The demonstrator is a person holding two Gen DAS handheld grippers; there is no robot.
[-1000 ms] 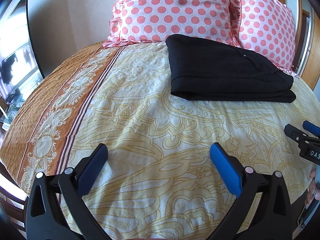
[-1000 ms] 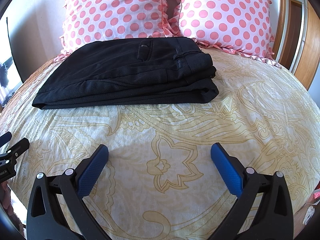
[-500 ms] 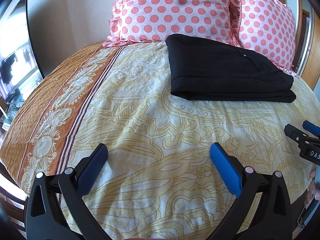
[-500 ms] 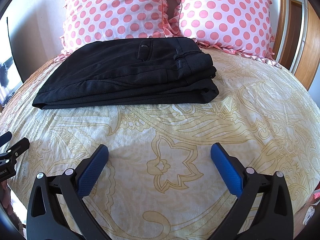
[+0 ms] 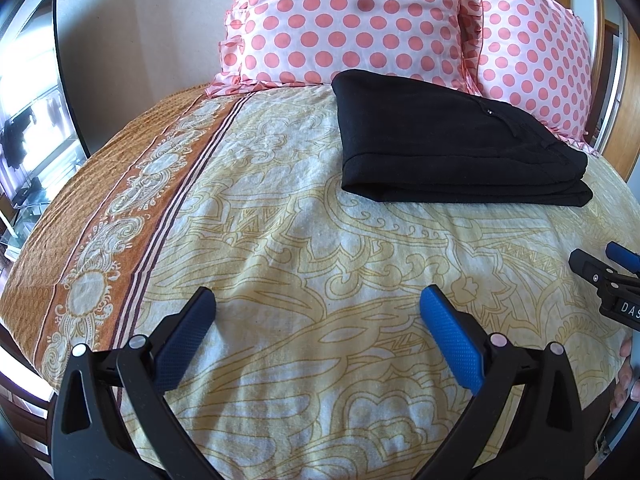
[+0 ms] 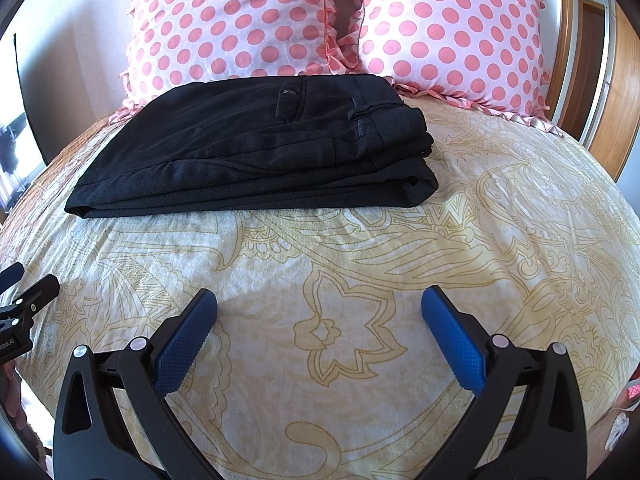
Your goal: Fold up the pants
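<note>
The black pants point(image 5: 448, 144) lie folded in a flat stack on the bed, just in front of the pillows; in the right wrist view the pants point(image 6: 256, 156) show a back pocket and waistband on top. My left gripper point(image 5: 318, 300) is open and empty, low over the bedspread well short of the pants. My right gripper point(image 6: 320, 300) is open and empty too, in front of the pants. The right gripper's tip shows at the right edge of the left wrist view point(image 5: 604, 268), and the left gripper's tip at the left edge of the right wrist view point(image 6: 24, 292).
Two pink polka-dot pillows point(image 6: 236, 20) point(image 6: 452, 28) stand against the wall behind the pants. The yellow patterned bedspread point(image 5: 304, 240) has an orange border point(image 5: 100, 216) along the left side. A wooden door frame point(image 6: 616, 92) stands at the right.
</note>
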